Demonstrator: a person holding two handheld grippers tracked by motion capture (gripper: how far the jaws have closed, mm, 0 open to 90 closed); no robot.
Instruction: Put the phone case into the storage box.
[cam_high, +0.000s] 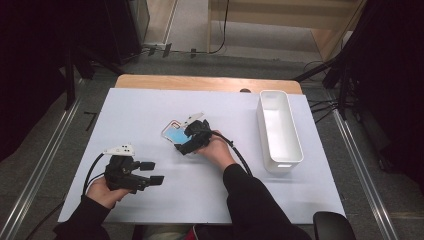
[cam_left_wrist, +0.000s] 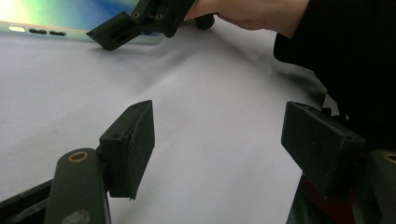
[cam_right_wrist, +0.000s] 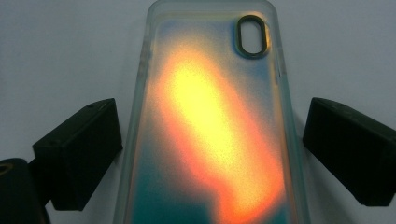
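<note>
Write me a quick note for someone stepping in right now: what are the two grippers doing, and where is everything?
Left gripper: open, holding nothing, resting near the table's front left.
Right gripper: open, jaws on either side of the phone case; one seems to touch its edge, the other stands apart.
Phone case: lying flat mid-table.
White bin: at the right side, nothing inside.
Done: right gripper lined up on the case.
Left: probably close, lift, and likely carry it to the bin.

Right gripper (cam_high: 186, 145) over phone case (cam_high: 173, 132); white bin (cam_high: 279, 127) aside
</note>
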